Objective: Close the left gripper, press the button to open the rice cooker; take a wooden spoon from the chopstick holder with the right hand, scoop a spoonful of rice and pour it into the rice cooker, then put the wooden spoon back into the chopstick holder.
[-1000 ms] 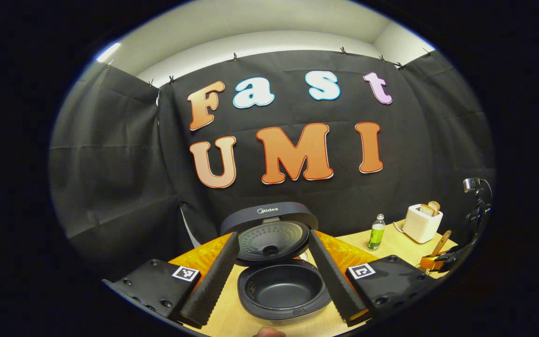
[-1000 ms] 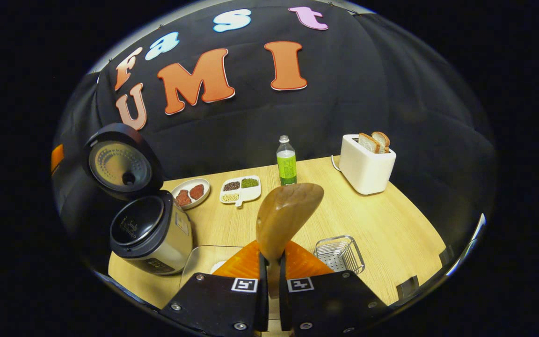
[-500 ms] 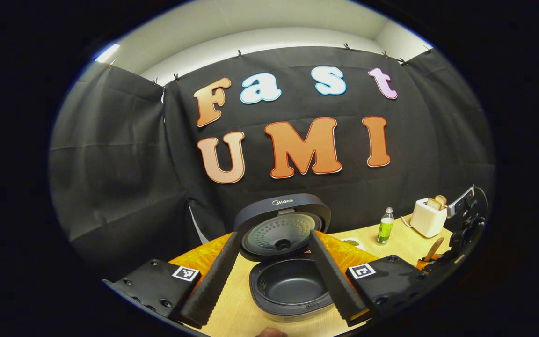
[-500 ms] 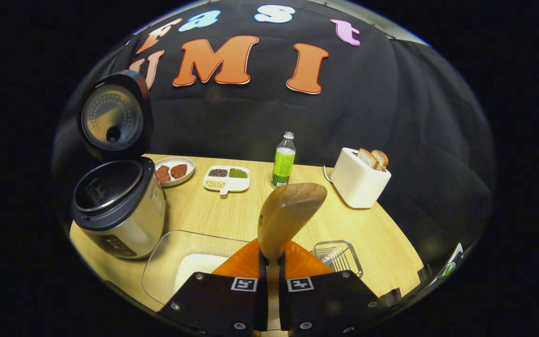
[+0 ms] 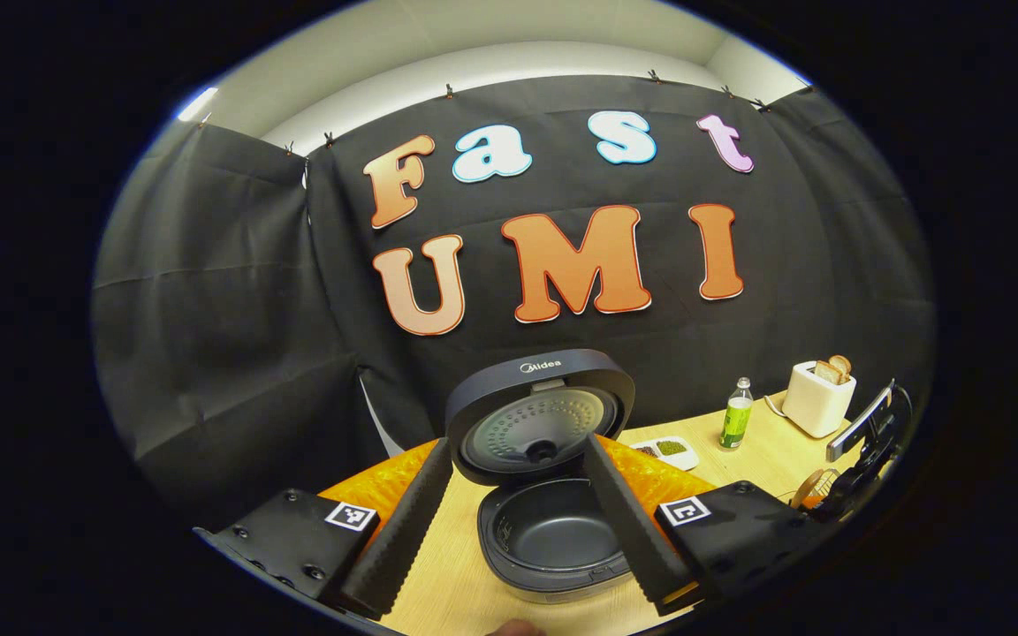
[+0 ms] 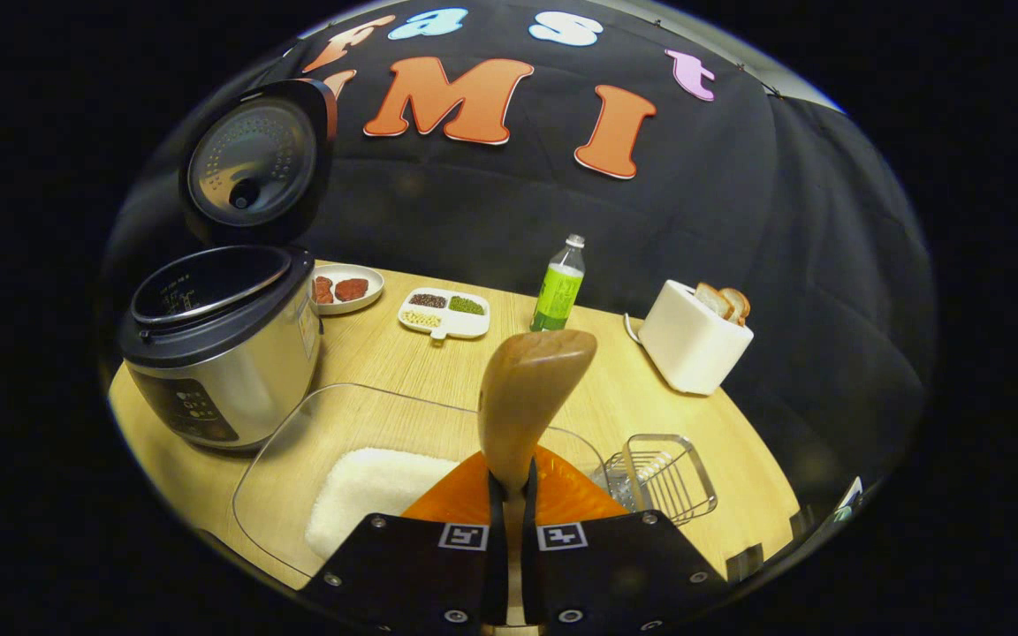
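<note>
The rice cooker [image 5: 553,539] stands open with its lid [image 5: 540,415] upright and its dark inner pot bare. My left gripper [image 5: 516,444] hovers just in front of it, open, its fingers framing the pot. In the right gripper view the cooker [image 6: 217,353] is at the left. My right gripper [image 6: 513,481] is shut on the handle of the wooden spoon [image 6: 531,397], whose bowl points up and forward. Below the spoon lies a clear container [image 6: 297,424] with white rice [image 6: 368,486]. The wire chopstick holder [image 6: 659,473] stands to its right.
On the wooden table [image 6: 615,397] stand a green bottle [image 6: 559,287], a white toaster [image 6: 695,336] with bread, a divided dish [image 6: 444,314] of beans and a small plate [image 6: 345,287] of red pieces. The right gripper [image 5: 862,442] appears at the far right of the left gripper view.
My right gripper has carried the spoon down and closer to the rice container, which now shows more fully. The left gripper has drifted a little; the cooker sits further right in its view.
</note>
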`<action>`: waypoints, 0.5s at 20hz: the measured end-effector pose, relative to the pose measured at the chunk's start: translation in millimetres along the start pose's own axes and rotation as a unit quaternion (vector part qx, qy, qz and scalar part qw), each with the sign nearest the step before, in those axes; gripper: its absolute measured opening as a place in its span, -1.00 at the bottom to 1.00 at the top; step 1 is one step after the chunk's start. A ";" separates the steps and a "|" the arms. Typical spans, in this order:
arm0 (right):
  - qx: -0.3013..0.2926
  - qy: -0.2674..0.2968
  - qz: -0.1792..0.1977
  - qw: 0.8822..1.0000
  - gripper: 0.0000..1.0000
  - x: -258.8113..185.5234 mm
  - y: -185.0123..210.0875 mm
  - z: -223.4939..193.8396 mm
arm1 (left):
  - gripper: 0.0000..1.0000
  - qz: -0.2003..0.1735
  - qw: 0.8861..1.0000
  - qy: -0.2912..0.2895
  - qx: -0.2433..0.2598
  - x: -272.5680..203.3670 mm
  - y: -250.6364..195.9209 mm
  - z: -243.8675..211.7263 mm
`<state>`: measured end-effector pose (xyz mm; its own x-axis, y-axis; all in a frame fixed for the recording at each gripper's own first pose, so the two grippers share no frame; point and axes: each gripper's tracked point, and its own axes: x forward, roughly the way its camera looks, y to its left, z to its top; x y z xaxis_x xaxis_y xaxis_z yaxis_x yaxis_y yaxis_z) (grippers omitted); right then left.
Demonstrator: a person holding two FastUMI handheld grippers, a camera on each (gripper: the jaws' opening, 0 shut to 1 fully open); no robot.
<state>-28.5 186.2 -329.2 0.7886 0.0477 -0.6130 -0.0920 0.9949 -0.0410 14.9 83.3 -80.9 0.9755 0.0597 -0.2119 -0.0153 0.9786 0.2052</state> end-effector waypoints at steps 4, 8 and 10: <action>0.041 0.008 0.010 0.999 -0.89 5.9 8.1 -4.5 | 0.87 0.004 1.000 0.003 0.008 3.5 3.9 -3.0; 0.085 0.026 0.024 0.996 -0.89 3.7 13.1 -6.6 | 0.87 0.007 1.000 0.011 0.002 3.2 9.6 -8.1; 0.101 0.032 0.022 0.994 -0.90 5.0 11.7 -7.4 | 0.87 0.007 1.000 0.013 0.000 4.8 11.4 -10.2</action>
<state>-30.1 197.4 -338.6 0.7453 0.0915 -0.6605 0.0046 0.9898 0.1422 17.2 96.8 -89.3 0.9691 0.0793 -0.2335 -0.0299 0.9777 0.2079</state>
